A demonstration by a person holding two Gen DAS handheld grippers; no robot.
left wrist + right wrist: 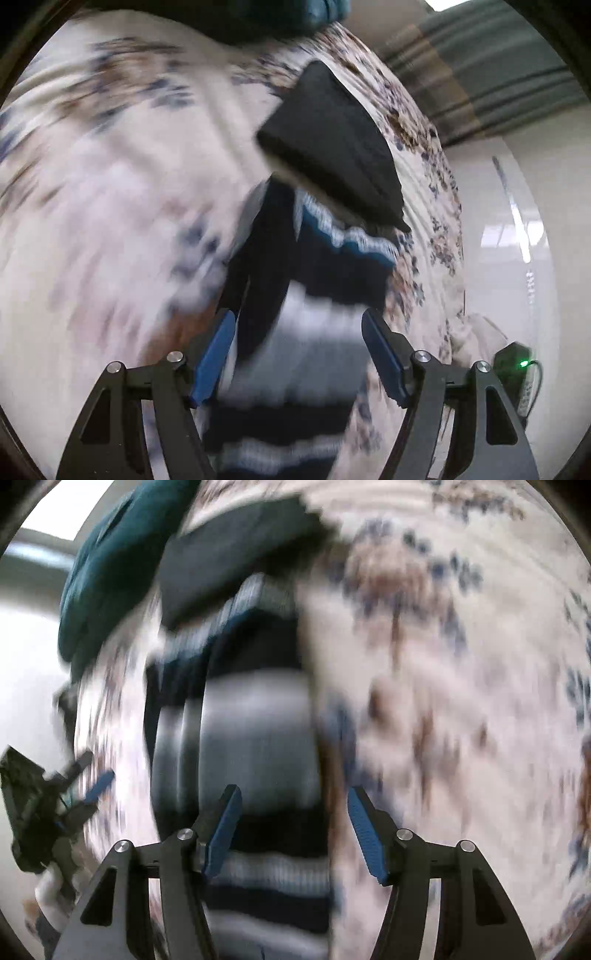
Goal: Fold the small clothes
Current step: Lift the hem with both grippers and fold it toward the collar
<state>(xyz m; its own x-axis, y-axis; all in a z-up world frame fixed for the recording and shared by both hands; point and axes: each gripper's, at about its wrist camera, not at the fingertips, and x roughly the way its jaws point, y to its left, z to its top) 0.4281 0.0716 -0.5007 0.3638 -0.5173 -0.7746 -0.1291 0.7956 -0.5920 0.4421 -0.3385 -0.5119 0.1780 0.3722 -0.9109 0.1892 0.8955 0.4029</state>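
On the bed, nearest: left gripper (297,354) and right gripper (293,830), each with jaws apart and nothing clamped.
Striped garment (303,332): folded, navy, grey and white, lying on the floral sheet (110,184) beneath and beyond both grippers' blue pads.
Farther: black folded garment (332,147) overlapping its far end.
Right view only: left gripper (79,786) at left edge.
Left view only: curtain (480,74).

Both wrist views look steeply down, close over the striped garment (295,332) on the floral bedspread (110,184); both share the garment.
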